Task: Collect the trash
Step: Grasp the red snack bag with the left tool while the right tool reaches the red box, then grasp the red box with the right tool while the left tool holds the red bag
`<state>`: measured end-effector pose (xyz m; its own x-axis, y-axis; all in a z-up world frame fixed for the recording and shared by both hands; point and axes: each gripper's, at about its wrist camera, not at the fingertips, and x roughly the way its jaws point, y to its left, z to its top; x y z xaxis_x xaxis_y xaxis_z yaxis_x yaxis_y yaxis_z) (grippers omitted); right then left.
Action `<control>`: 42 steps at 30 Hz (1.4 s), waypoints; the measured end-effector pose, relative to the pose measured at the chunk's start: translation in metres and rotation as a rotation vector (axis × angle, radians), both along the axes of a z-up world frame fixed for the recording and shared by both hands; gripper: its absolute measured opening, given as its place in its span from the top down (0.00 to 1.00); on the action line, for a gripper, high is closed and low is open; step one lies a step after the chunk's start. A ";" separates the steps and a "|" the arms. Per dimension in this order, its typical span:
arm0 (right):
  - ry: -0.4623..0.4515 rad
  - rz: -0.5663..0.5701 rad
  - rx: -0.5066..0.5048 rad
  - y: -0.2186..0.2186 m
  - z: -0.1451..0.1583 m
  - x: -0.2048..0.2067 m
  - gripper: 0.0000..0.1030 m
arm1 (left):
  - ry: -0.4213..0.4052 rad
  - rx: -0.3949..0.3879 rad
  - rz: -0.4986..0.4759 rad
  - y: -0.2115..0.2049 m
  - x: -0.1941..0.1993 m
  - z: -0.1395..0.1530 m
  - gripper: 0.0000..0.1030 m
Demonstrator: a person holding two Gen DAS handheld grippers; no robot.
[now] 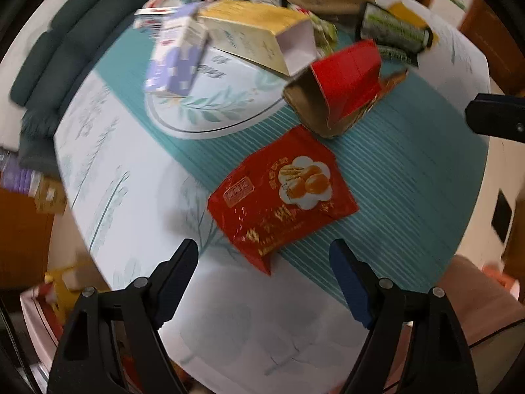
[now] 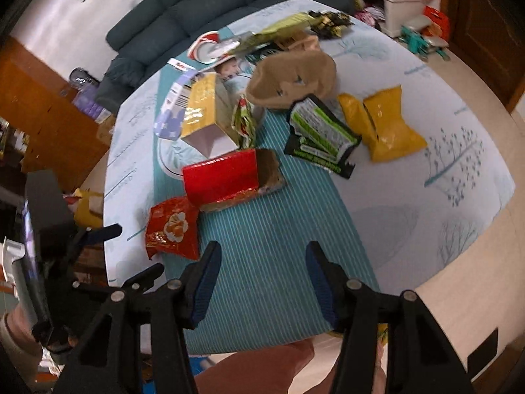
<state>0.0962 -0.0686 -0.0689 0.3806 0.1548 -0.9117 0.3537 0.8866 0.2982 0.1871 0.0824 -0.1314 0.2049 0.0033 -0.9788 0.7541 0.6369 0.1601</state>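
The left claw (image 1: pixel 264 256) hangs nearest the lens, released, its two dark fingers spread with nothing between them, just above the near edge of a red snack bag (image 1: pixel 282 197). The right claw (image 2: pixel 261 259) is likewise released and empty, poised over the striped teal runner (image 2: pixel 279 246) that crosses the table.

The table (image 2: pixel 459 151) is the largest thing here, covered by a pale cloth printed with trees and leaves. Behind it stands a dark green sofa (image 2: pixel 210 10). On the table the trash lies scattered. A crumpled brown paper bag (image 2: pixel 295 75) sits toward the far side. Beside it, to the right in the right wrist view, lies a yellow plastic bag (image 2: pixel 390 124). A long cream and yellow carton (image 1: pixel 259 36) lies on its side with its open end facing the camera, touching a purple and white carton (image 1: pixel 177 55) on its left. A red box (image 1: pixel 347 78) with a brown cardboard inside lies open on the runner, just beyond the red snack bag. A black and green wrapper (image 2: pixel 321 134) rests between the red box and the yellow bag. A small green and red wrapper (image 2: pixel 244 118) stands crumpled next to the cream carton. Farther back, more wrappers lie blurred.
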 end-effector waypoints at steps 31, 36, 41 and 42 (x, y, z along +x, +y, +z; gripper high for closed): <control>0.030 -0.184 0.248 0.003 -0.035 0.040 0.25 | 0.181 -0.183 0.180 0.016 0.053 0.012 0.92; 0.022 -0.372 0.433 -0.014 -0.048 0.040 0.16 | 0.177 -0.251 0.245 0.036 0.038 0.031 0.92; 0.047 -0.502 0.496 -0.023 -0.061 0.045 0.16 | 0.164 -0.275 0.277 0.040 0.038 0.051 0.92; 0.056 -0.524 0.498 -0.024 -0.064 0.047 0.16 | 0.162 -0.278 0.287 0.041 0.039 0.052 0.92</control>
<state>0.1437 -0.0928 -0.1327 0.4734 0.3669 -0.8008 0.7216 0.3599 0.5914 0.2257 0.1238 -0.0790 0.0779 -0.2302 -0.9700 0.5417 0.8266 -0.1527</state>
